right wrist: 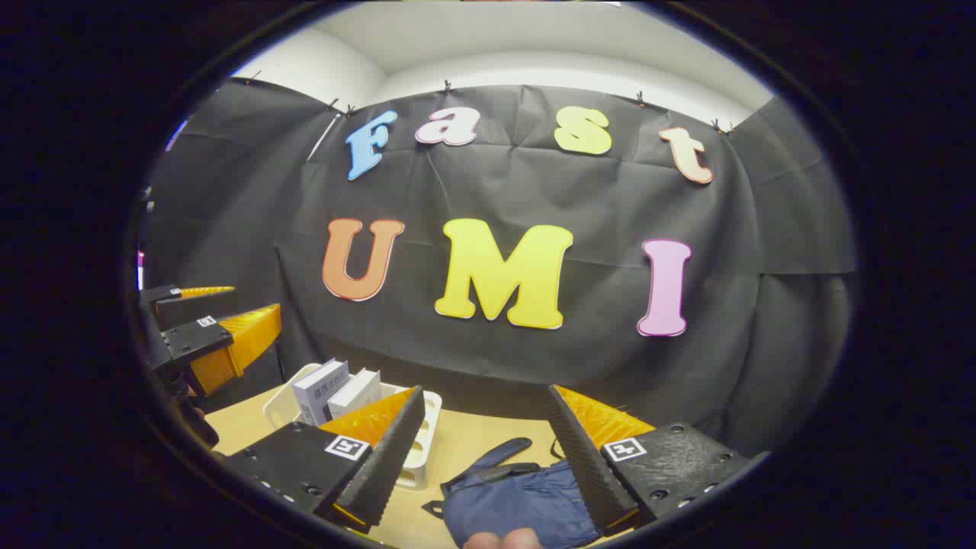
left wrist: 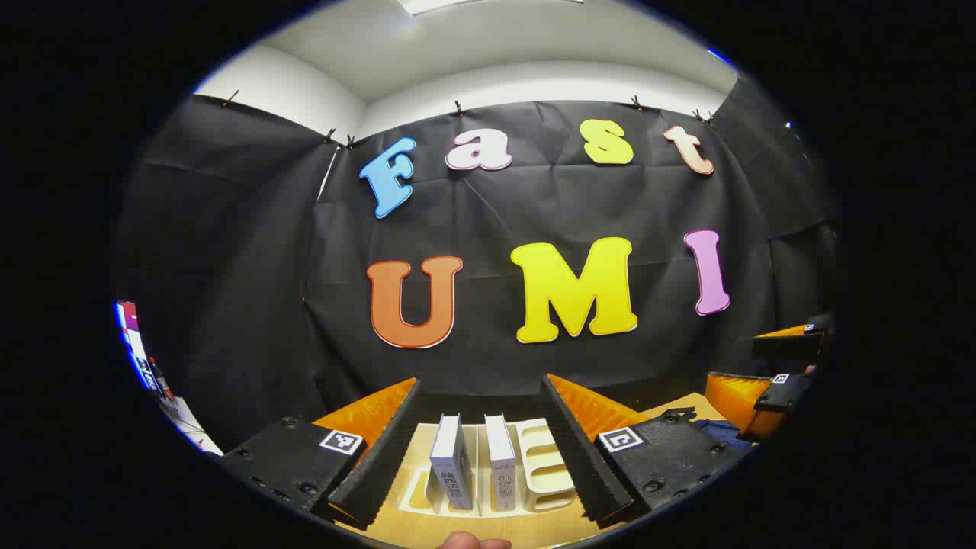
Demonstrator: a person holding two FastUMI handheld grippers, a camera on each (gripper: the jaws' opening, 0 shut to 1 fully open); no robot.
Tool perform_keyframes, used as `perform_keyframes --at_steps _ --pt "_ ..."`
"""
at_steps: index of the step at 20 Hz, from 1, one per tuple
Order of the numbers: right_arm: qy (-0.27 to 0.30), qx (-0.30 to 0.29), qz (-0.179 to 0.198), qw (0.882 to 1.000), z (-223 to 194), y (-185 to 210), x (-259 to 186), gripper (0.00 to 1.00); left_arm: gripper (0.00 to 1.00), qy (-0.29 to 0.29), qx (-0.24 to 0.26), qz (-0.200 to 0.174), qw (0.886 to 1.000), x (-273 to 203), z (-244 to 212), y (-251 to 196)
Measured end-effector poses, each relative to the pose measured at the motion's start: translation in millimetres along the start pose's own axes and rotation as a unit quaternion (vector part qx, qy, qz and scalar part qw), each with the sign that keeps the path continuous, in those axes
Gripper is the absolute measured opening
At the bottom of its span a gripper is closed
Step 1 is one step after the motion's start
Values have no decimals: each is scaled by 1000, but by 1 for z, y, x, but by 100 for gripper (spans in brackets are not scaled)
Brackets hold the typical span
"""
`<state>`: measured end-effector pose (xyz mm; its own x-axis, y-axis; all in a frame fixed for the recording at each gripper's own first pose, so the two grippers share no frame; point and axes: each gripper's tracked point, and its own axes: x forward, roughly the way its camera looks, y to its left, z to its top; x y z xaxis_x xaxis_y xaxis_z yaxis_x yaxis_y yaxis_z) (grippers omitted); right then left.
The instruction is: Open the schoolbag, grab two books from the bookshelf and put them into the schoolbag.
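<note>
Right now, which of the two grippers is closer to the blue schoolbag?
Right. The right gripper hangs open directly over the schoolbag; the left gripper faces the books in the bookshelf, off to the side.

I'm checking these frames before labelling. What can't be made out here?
- Schoolbag, right gripper view: cut off at the bottom edge and partly behind the right hand-held gripper; whether its zip is open cannot be told.
- Bookshelf, left gripper view: its base is cut off.
- Books: spine text too small.
</note>
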<state>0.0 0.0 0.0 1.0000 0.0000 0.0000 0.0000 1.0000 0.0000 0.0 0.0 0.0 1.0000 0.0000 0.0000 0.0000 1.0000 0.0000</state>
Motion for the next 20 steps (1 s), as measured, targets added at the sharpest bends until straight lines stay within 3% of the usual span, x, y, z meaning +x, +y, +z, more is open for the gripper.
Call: perform_keyframes --at_steps 11,14,20 --pt "26 7 -26 999 -15 -12 -3 98 96 16 -16 -8 1000 2 -8 3" --pt "38 2 -24 999 -20 -9 -7 93 96 21 -22 -4 1000 1 -12 7" --pt "57 -5 -20 998 -31 -5 -11 98 96 30 -26 -5 999 0 -21 9"
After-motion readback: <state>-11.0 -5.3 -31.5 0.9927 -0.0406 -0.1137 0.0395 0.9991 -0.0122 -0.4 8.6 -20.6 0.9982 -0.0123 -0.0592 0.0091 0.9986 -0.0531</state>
